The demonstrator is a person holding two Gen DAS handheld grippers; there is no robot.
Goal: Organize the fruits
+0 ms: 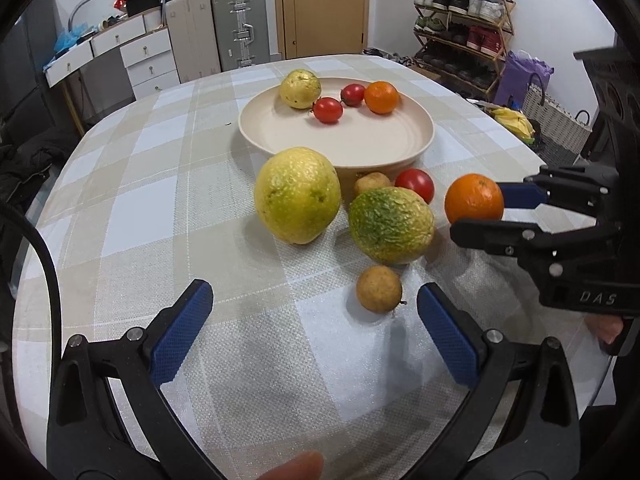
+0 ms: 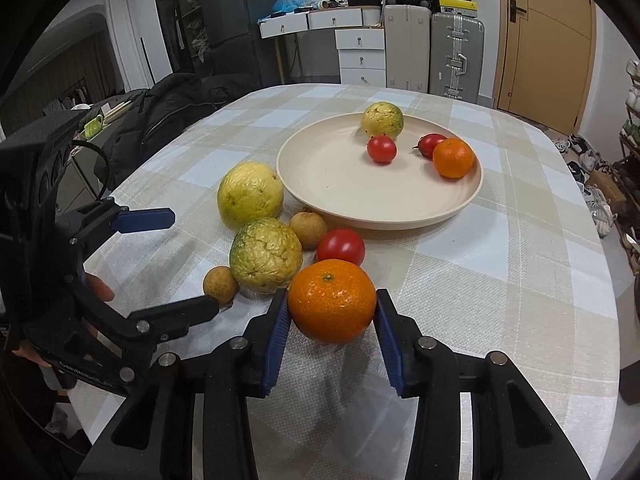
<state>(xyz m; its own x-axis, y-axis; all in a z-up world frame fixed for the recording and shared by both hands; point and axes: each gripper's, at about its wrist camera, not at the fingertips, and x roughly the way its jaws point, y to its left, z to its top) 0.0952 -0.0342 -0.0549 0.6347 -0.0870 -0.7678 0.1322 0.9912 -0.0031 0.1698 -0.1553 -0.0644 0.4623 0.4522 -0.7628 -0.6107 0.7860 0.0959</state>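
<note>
Orange clamped for transfer to the plate

The orange [image 2: 332, 300] was gripped by the right tool [image 2: 332, 320], the plate [image 2: 360, 216] lying just beyond; the left tool [image 1: 316, 320] was held apart (empty) nearby.

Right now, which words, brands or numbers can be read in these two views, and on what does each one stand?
"DAS": raised letters on the black body of the right claw, left wrist view.
Print along the body of the left claw, right wrist view: too blurred to read.
Labels on the boxes and suitcases at the back wall: too small to read.
</note>
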